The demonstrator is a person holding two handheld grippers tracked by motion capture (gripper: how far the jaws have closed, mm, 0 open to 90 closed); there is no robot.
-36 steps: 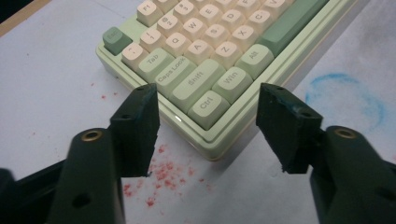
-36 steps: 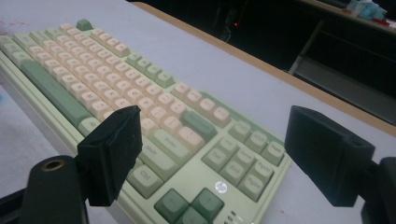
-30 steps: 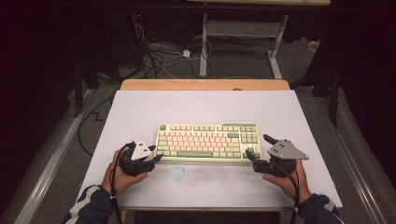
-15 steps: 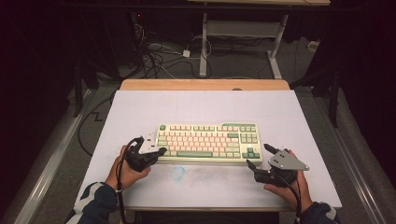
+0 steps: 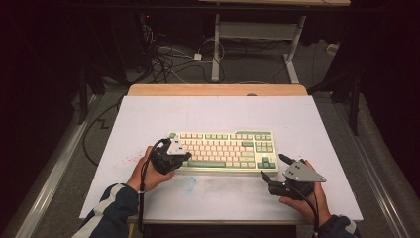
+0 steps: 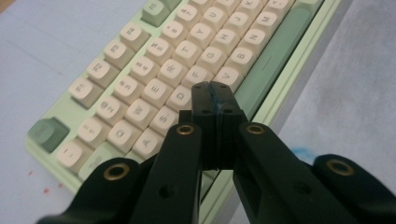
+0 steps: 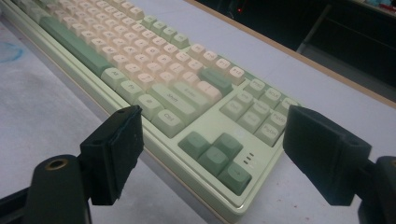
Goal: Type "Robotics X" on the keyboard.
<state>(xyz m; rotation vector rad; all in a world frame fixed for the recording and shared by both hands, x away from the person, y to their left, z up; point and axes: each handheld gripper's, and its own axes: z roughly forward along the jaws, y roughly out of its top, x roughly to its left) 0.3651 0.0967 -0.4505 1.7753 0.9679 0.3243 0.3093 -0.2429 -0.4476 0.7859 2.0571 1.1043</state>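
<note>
Keyboard (image 5: 224, 151) is a green-and-cream mechanical one, sitting flat on the white tabletop (image 5: 218, 114) toward the near edge, roughly centred between the left and right edges. Left gripper (image 5: 184, 155) is over the keyboard's left end with its jaws pressed together, tips right above the letter keys (image 6: 187, 53) near the C/V row, just behind the long green spacebar (image 6: 275, 51). Right gripper (image 5: 273, 167) sits off the keyboard's near-right corner with its jaws spread wide, and the arrow keys (image 7: 215, 156) show between them. There's a blue smudge (image 5: 189, 184) on the tabletop just in front of the spacebar.
</note>
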